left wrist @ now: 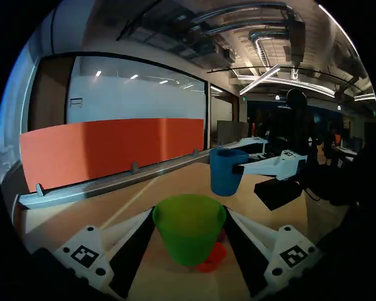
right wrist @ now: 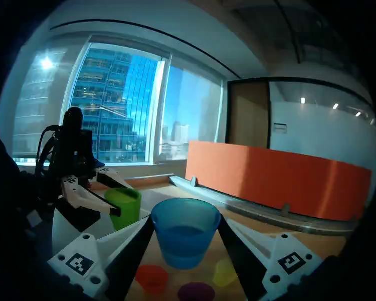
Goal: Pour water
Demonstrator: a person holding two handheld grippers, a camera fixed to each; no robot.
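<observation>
- Pouring has not begun, I judge: the blue cup (right wrist: 185,241) stands upright with water in it, clamped between the jaws of the right gripper (right wrist: 185,223), lifted off the table (right wrist: 158,193)
- The green cup (left wrist: 189,231), upright and seemingly empty, is clamped between the jaws of the left gripper (left wrist: 189,213), near the blue cup
- Left: bring the rims close, tilt blue over green
- Coloured discs (right wrist: 153,278) lie below; an orange partition (left wrist: 113,145) runs behind; no obstacle between the cups

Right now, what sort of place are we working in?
Most likely an open-plan office: a long wooden desk backed by an orange partition, exposed ceiling ducts with strip lights overhead, and tall windows facing high-rise towers.
</observation>
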